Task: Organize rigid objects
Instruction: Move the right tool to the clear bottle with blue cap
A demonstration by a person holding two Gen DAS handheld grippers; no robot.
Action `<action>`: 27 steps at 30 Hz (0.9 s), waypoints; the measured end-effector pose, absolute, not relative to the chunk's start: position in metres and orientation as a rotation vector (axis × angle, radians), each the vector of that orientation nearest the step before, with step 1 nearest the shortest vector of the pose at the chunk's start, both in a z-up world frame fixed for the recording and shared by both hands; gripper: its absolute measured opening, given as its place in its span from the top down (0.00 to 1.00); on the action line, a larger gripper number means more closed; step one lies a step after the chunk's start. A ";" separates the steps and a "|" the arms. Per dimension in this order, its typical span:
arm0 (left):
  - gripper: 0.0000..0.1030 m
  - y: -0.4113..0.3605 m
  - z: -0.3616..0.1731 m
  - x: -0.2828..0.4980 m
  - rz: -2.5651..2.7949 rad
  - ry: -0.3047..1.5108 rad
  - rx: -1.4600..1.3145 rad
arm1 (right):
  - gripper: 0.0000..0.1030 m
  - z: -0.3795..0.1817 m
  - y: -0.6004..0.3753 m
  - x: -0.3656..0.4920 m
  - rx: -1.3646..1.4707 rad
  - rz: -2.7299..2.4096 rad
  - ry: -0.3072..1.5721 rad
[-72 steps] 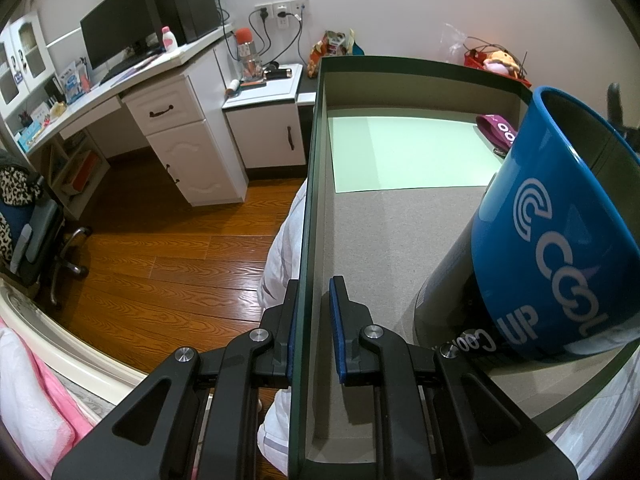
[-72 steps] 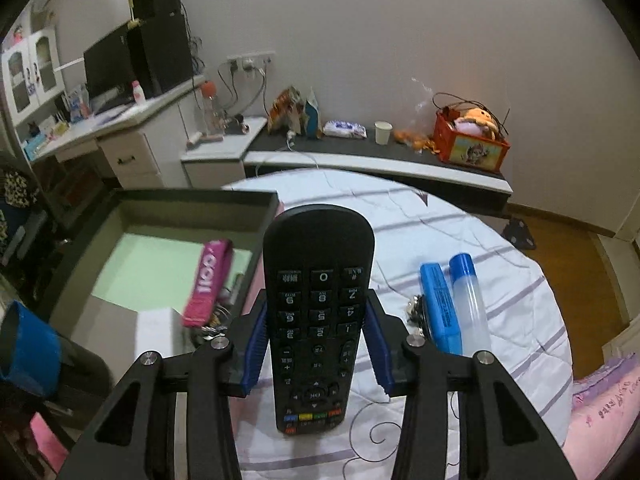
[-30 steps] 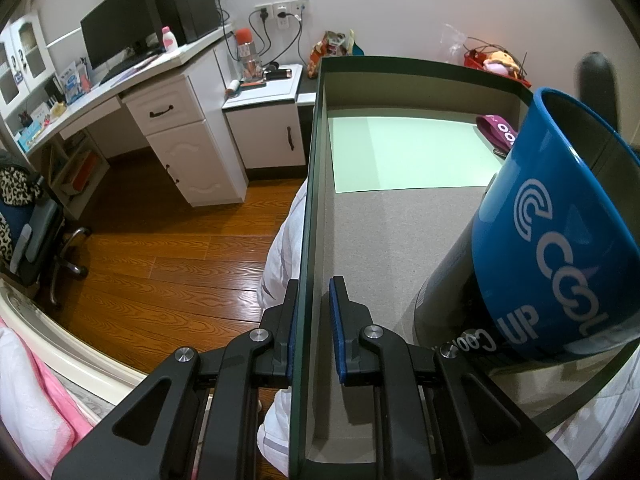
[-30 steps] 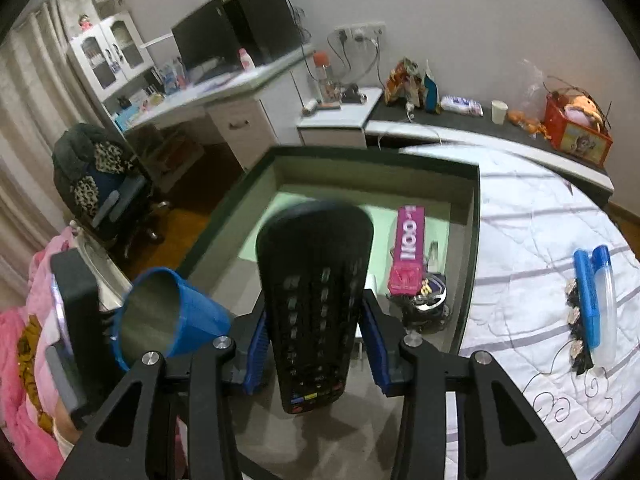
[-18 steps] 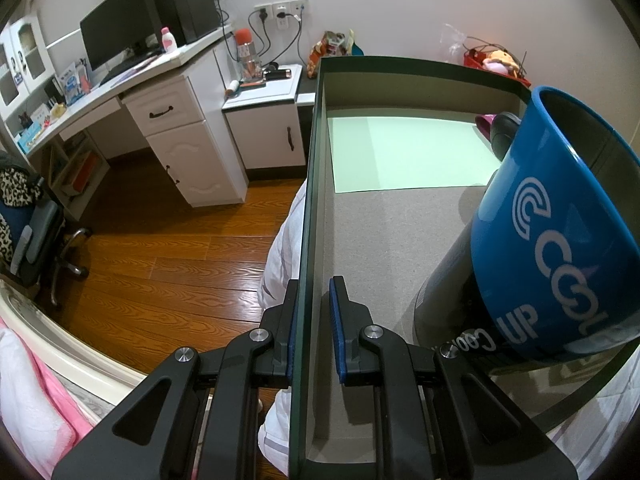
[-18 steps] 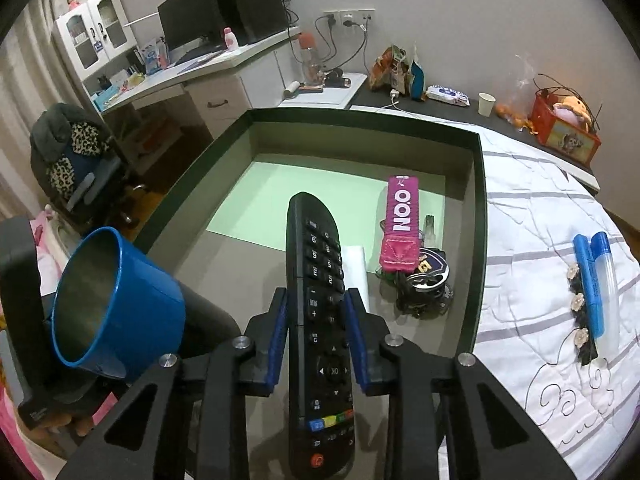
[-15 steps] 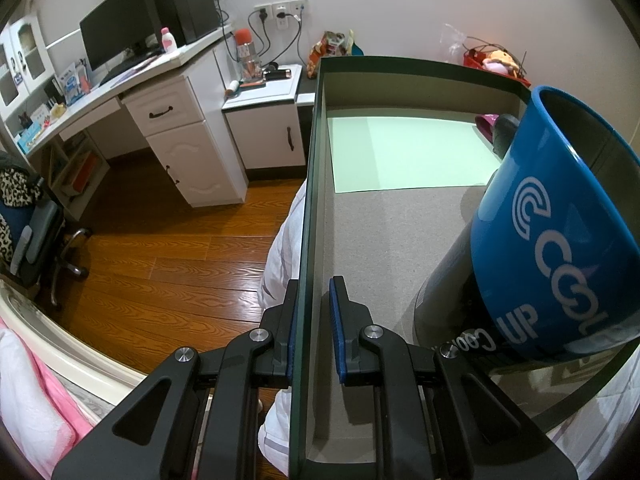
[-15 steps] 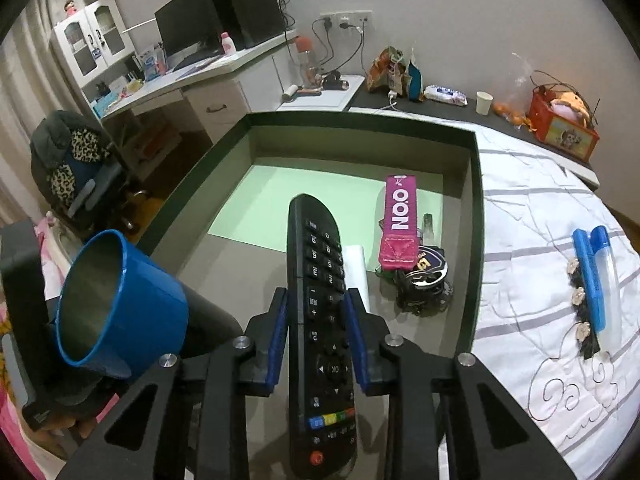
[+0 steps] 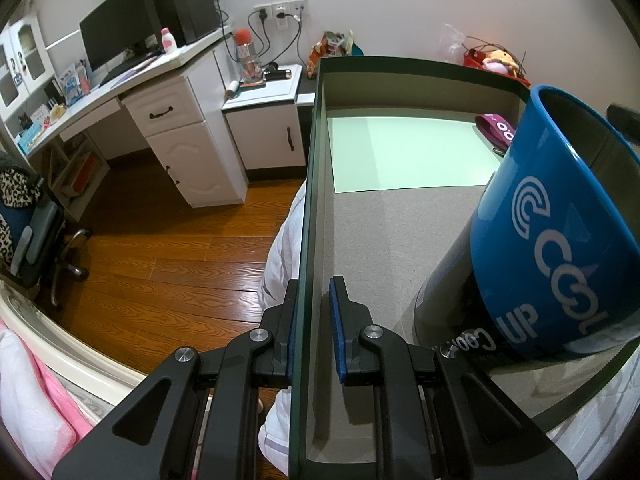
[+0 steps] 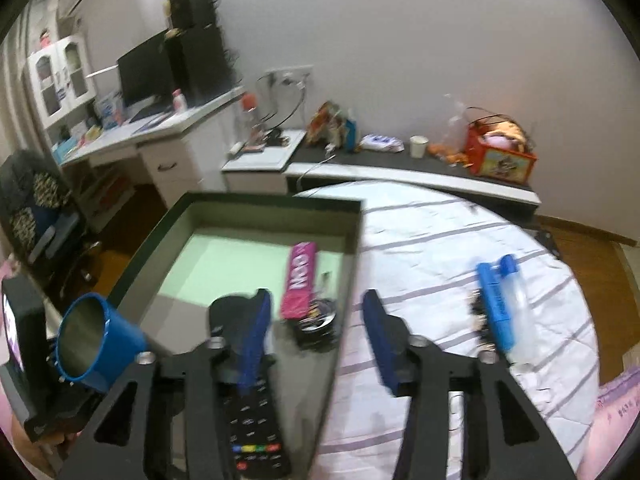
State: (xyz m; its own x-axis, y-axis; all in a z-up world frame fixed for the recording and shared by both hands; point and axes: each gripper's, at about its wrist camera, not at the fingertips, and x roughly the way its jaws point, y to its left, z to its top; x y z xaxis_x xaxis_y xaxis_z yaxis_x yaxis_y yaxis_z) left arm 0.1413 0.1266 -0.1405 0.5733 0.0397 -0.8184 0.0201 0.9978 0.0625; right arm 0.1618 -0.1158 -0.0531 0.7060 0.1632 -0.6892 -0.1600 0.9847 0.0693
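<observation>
Right wrist view: right tool [image 10: 316, 320] spread wide, jaws just opened, nothing between the pads; remote control [image 10: 250, 416] released and lying on the box floor, beside the left finger. Dark green box [image 9: 306, 208] as landmark: left tool [image 9: 314, 334] clamped shut on its near-side wall, steadying it. Already inside the box: blue mug [image 9: 560, 232] at the near end, pink pack [image 10: 299, 280] and a dark round item toward the right wall. Outside, on the bed to the right: blue marker [image 10: 495, 306] and a clear tube, judged not yet stowed.
</observation>
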 end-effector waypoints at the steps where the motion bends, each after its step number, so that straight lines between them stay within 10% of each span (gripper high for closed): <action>1: 0.88 0.127 -0.140 0.141 0.011 0.960 0.068 | 0.37 -0.050 -0.121 0.162 0.005 0.158 0.752; 27: 0.88 0.125 -0.141 0.141 0.012 0.961 0.068 | 0.24 -0.090 -0.279 0.182 0.051 -0.142 0.800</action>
